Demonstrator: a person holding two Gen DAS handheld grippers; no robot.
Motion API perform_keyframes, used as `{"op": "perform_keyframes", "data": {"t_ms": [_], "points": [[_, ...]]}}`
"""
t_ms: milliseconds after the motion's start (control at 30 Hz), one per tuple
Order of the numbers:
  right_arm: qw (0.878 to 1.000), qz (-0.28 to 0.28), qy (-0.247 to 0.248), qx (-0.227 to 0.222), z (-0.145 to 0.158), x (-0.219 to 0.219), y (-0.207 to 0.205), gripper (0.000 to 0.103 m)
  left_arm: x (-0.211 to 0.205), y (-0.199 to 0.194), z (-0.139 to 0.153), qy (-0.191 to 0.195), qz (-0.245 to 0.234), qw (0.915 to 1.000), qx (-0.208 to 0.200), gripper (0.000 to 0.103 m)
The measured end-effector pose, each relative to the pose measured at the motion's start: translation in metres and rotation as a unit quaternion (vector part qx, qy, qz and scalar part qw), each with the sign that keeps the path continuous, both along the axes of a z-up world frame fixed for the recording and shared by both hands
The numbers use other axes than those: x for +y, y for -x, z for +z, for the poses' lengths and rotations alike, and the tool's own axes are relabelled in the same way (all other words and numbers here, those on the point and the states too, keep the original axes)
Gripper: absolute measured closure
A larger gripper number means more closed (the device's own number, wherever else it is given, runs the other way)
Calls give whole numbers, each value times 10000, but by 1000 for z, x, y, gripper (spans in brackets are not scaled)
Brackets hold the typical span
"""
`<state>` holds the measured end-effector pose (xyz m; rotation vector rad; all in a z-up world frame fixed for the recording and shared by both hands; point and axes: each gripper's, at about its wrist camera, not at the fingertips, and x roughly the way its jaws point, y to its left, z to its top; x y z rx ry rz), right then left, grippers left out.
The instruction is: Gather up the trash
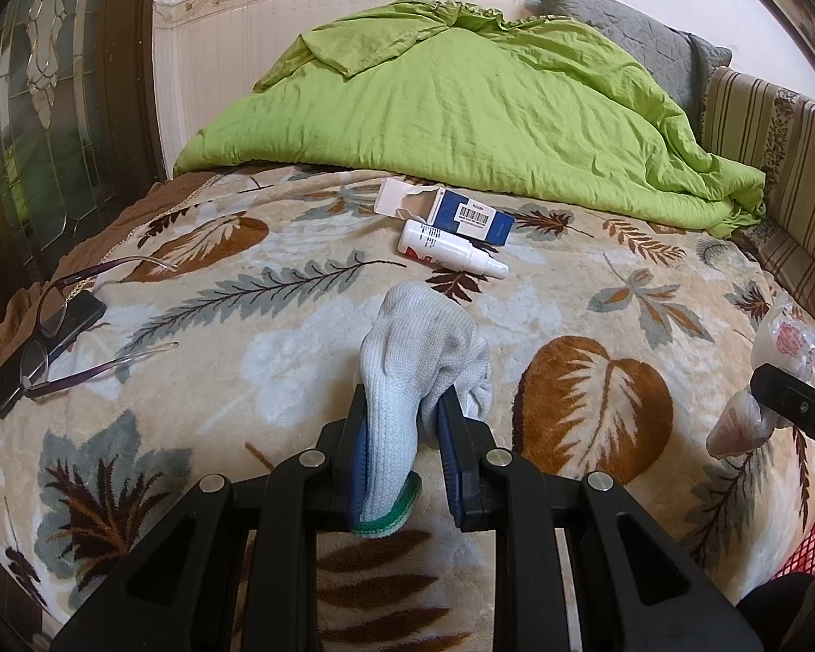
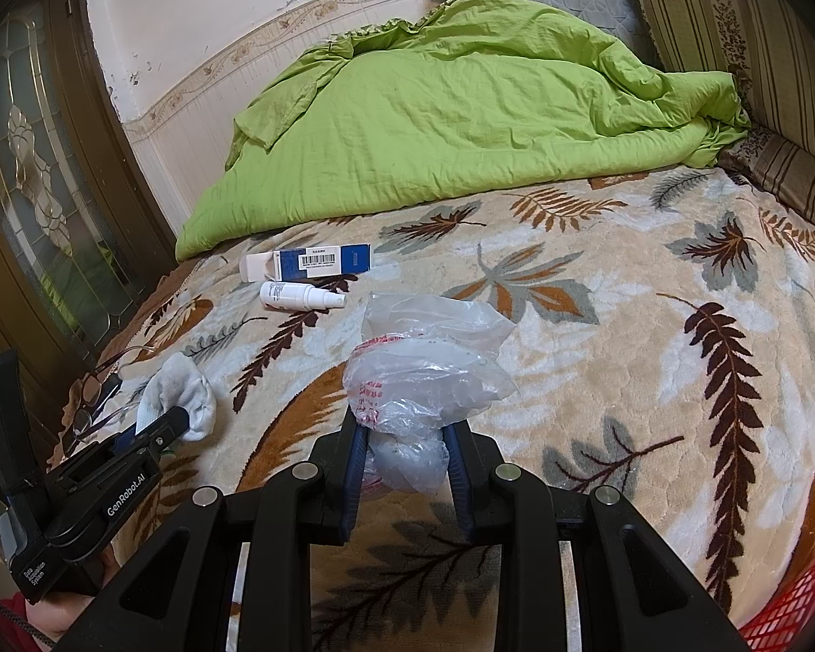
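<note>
Left fingers (image 1: 402, 424) pinch a white sock (image 1: 424, 358); right fingers (image 2: 405, 445) pinch a crumpled plastic bag (image 2: 429, 375).

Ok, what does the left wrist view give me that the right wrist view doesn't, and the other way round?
Only the left wrist view shows the white glove clamped close up, down to its green cuff, and the phone under the glasses. Only the right wrist view shows the clear plastic bag whole between the right gripper fingers, the left gripper body from outside, and wall switches at the top. Both show the blue-and-white carton, spray bottle, green duvet and a red mesh basket corner.
</note>
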<state>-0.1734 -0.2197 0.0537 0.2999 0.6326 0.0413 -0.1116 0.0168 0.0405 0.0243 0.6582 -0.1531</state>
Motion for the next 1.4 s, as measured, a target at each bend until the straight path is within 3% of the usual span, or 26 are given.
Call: {"op": "perform_keyframes", "data": {"t_ms": [200, 333, 500, 600, 700, 967, 1133, 1400], "points": [[9999, -84, -143, -40, 0, -2, 2, 73, -2, 3, 1, 41, -132, 9999, -19, 81], [9990, -185, -405, 7, 2, -11, 15, 73, -17, 17, 2, 89, -658, 9978, -37, 81], [9980, -505, -375, -53, 19, -40, 52, 73, -49, 41, 12, 119, -1606, 9869, -46, 81], [9963, -768, -384, -66, 29, -64, 84, 74, -70, 55, 22, 323, -2175, 9754, 128, 81], [9933, -1102, -351, -2, 33, -92, 120, 73, -98, 70, 34, 538, -2806, 9577, 345, 81], [9750, -2194, -325, 134, 43, -166, 215, 74, -195, 125, 68, 699, -4313, 8974, 622, 81], [9636, -2650, -328, 95, 51, -200, 256, 73, -248, 156, 76, 679, -4855, 8681, 780, 80], [9583, -2801, -537, 193, 33, -226, 284, 72, -305, 191, 65, 477, -5258, 8426, 1059, 78]]}}
